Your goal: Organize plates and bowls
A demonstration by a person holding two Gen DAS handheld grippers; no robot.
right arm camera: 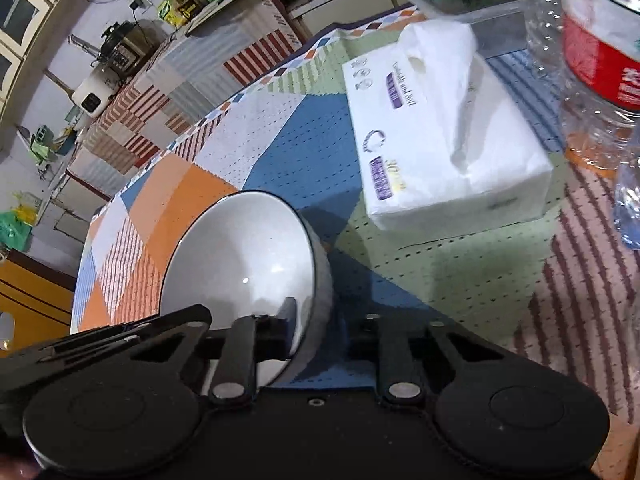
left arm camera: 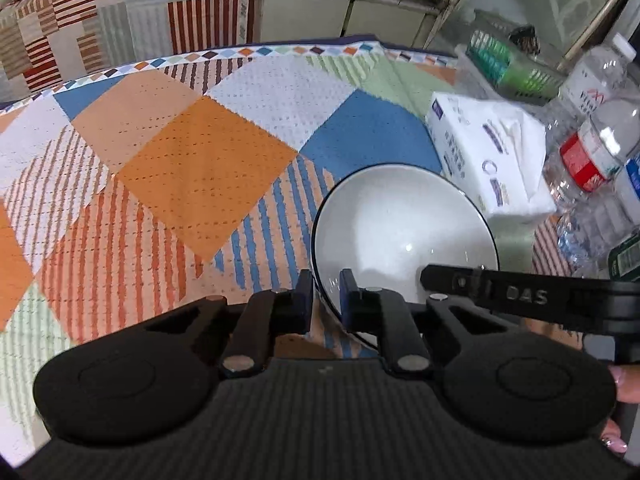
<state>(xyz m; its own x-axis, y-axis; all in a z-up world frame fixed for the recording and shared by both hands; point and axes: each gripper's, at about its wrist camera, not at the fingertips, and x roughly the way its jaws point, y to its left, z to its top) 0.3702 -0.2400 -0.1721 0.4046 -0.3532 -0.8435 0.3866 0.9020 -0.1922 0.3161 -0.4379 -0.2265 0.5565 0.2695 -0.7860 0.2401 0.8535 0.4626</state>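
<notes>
A white bowl (left arm camera: pixel 404 232) with a thin dark rim sits at the near right of a table covered in a patchwork cloth (left arm camera: pixel 192 152). My left gripper (left arm camera: pixel 326 300) is shut on the bowl's near-left rim, one finger inside and one outside. In the right wrist view the same bowl (right arm camera: pixel 240 264) lies left of centre. There my right gripper (right arm camera: pixel 318 330) is shut on its near-right wall, with the left finger (right arm camera: pixel 276 334) inside; the outer finger is lost in shadow. Each gripper's black frame shows in the other's view. I cannot tell whether the bowl rests on the cloth.
A white tissue pack (right arm camera: pixel 440 140) lies just beyond the bowl. Several plastic bottles (left arm camera: pixel 592 152) crowd the right side, with a green basket (left arm camera: pixel 516 64) behind them. The table's far edge (left arm camera: pixel 240 54) curves past a striped counter. A hand (left arm camera: pixel 624 384) shows at the lower right.
</notes>
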